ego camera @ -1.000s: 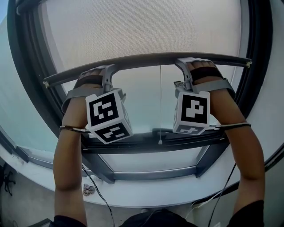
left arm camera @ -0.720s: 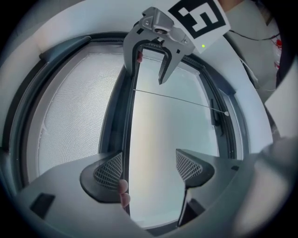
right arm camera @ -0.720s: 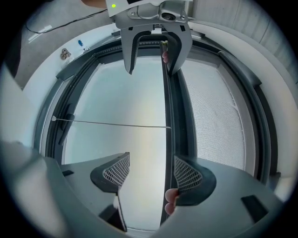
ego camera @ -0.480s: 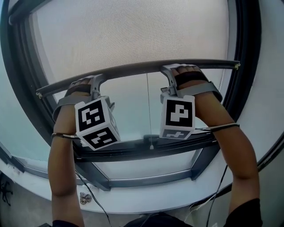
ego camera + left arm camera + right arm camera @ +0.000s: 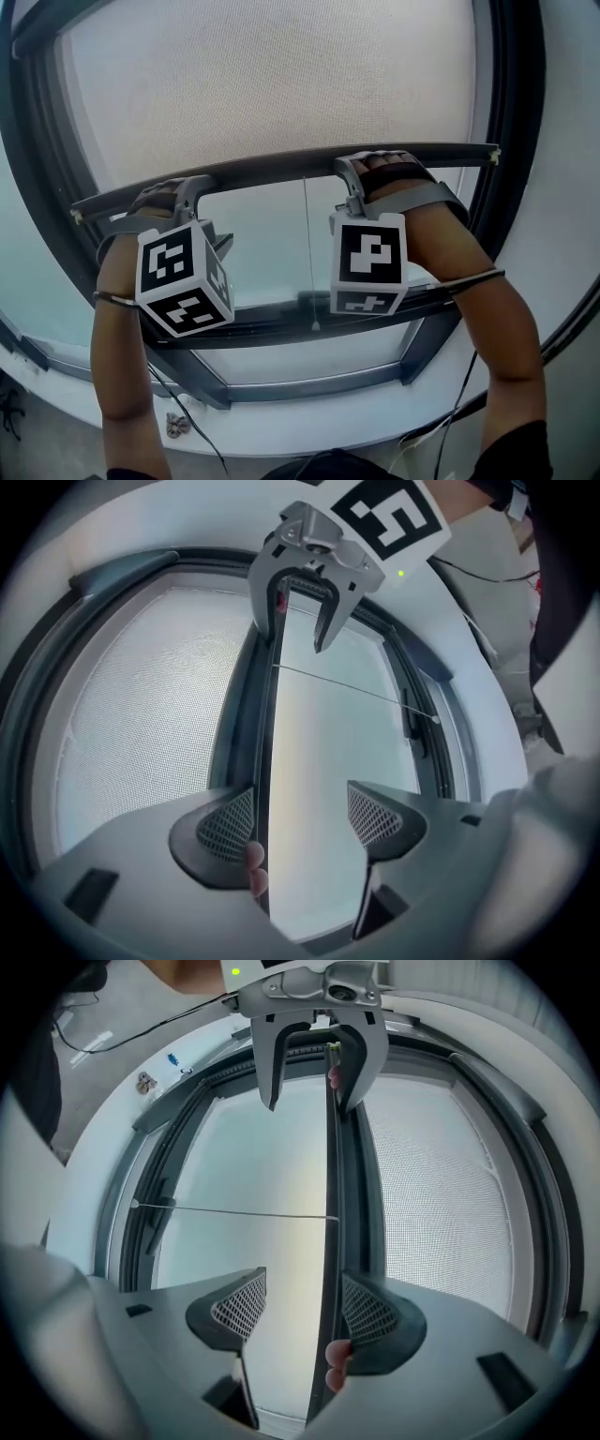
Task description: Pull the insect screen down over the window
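The insect screen's pale mesh (image 5: 272, 84) covers the upper window, and its dark bottom bar (image 5: 281, 167) runs across the middle. My left gripper (image 5: 173, 192) and right gripper (image 5: 361, 171) both hook over that bar from this side. In the left gripper view the bar (image 5: 265, 714) lies against one pad of my left gripper (image 5: 300, 819), with a gap to the other pad. In the right gripper view the bar (image 5: 330, 1194) touches one pad of my right gripper (image 5: 305, 1309) in the same way. Both sets of jaws are closing. Fingertips rest on the bar beside each near pad.
A thin pull cord (image 5: 307, 253) hangs from the bar's middle down over the bare glass. Below it lie the dark lower window frame (image 5: 309, 319) and a white curved sill (image 5: 281, 422). Dark side tracks (image 5: 511, 141) flank the screen. Cables trail down by my arms.
The bottom bar has come lower with both grippers on it, and more mesh shows above it. Both arms have dropped slightly.
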